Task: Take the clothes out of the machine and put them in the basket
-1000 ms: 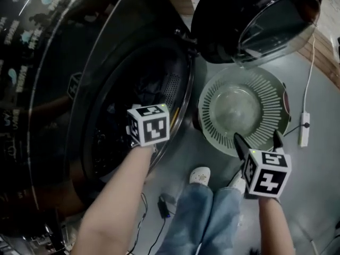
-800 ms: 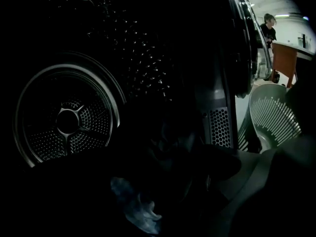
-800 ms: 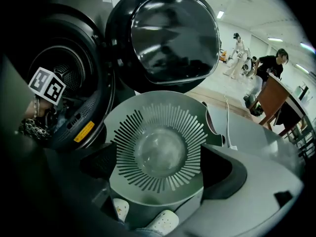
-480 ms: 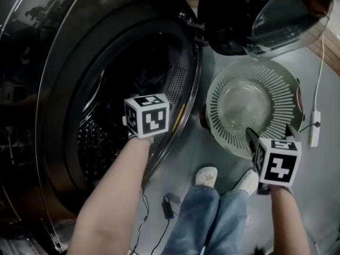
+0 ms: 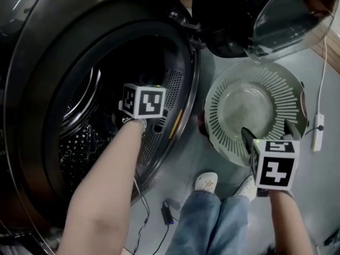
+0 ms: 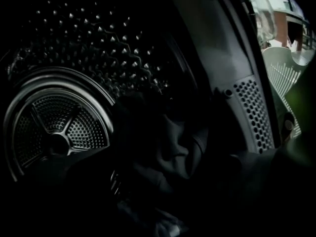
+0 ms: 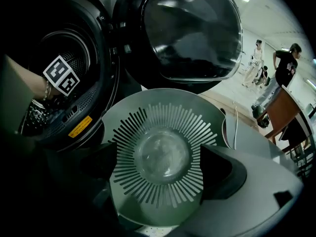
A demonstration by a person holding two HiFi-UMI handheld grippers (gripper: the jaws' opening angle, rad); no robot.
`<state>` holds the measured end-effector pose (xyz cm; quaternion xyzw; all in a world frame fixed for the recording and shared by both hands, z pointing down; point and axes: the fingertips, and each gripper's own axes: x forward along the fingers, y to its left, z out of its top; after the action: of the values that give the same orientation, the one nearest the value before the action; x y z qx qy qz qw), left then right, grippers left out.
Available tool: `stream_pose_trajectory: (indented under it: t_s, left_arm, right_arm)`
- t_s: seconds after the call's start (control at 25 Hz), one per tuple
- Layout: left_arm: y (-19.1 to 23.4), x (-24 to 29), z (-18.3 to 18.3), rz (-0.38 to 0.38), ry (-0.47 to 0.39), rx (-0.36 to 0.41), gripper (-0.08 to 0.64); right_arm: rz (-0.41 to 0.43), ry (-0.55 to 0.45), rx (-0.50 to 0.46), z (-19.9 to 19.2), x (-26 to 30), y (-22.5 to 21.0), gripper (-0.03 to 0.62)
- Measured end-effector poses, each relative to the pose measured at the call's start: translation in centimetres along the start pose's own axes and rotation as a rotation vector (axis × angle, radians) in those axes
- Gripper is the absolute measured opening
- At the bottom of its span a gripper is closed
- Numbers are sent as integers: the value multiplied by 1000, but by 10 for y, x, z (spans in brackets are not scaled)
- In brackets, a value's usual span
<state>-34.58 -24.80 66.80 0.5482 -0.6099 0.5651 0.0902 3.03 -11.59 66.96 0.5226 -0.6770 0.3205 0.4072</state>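
The washing machine's drum gapes at the left, with its round door swung open at the upper right. My left gripper reaches through the opening into the drum; its jaws are lost in the dark. A heap of dark clothes lies in the drum just ahead of it, beside the perforated rear wall. The pale green slotted basket stands on the floor under the door with nothing in it. My right gripper hovers open over the basket's near rim, holding nothing.
The person's jeans legs and white shoes stand between machine and basket. A white power strip with its cable lies on the floor at right, and a small black device on a cable lies near the machine. People and a wooden table are far behind.
My left gripper has gone further into the drum opening. The right gripper has stayed over the basket's near rim.
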Motion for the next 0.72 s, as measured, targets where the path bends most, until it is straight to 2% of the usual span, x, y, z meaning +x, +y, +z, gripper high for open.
stream_pose_trajectory:
  t_s: [0.16,0.32,0.4,0.44,0.52,0.56,0.64,0.68,0.72]
  left_arm:
    - [3,16,-3,-21,21,7,549]
    - [3,31,-18,-64,84,-52,549]
    - [-2,37,-23,-86,101,-43,542]
    - [-5,40,-24,-104,108,-37,511]
    - [-8,44,-29,-125,142,-37,393]
    - [-7,43,-32,-114,163,-34,334]
    - [-2,39,-34,-78,184,-25,164]
    - [0,37,-34,-61,187,-29,111]
    - [2,34,-34,-44,191,-36,95]
  right_arm:
    - [34,-14,3,7,9,6,525]
    - [54,-22,2,13,15,15,525]
    - [59,-22,14,16,20,17,525]
    - [61,-22,17,18,23,18,525]
    - [64,-21,14,20,26,21,525]
    - [67,-20,12,20,26,22,525]
    - [71,-15,5,18,24,24,523]
    - [72,-11,0,18,23,25,523]
    - [72,-6,-6,17,21,25,523]
